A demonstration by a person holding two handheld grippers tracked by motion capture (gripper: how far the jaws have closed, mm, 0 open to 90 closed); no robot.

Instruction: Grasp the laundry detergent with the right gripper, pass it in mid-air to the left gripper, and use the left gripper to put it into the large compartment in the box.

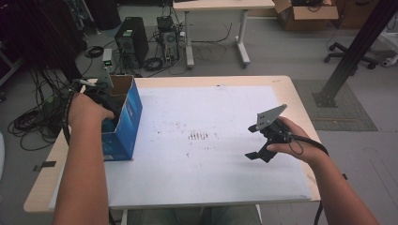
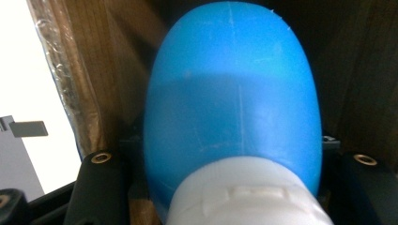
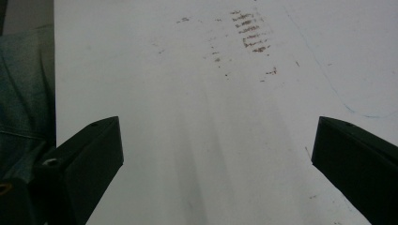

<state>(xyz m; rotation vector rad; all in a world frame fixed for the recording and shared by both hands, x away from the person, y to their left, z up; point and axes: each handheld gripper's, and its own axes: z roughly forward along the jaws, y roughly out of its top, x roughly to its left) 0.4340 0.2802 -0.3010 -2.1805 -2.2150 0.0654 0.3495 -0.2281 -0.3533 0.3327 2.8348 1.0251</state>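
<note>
A blue cardboard box [image 1: 123, 123] with an open top stands at the left edge of the table. My left gripper [image 2: 232, 164] reaches down into it, with the person's hand [image 1: 87, 110] covering it in the high view. Its jaws are shut on a rounded blue bottle [image 2: 232, 93] with a white cap [image 2: 244, 197], inside the box's brown walls. My right gripper [image 1: 251, 141] hovers over the right part of the white sheet [image 1: 211, 117]. Its jaws stand wide open with nothing between them [image 3: 218, 154].
The white sheet covers most of the wooden table [image 1: 286, 84] and bears dark smudges [image 1: 198, 136] near its middle. Computer towers [image 1: 131, 40], cables, a second table [image 1: 220, 4] and a cardboard box [image 1: 305, 16] are on the floor beyond. A black post [image 1: 356, 51] slants at the right.
</note>
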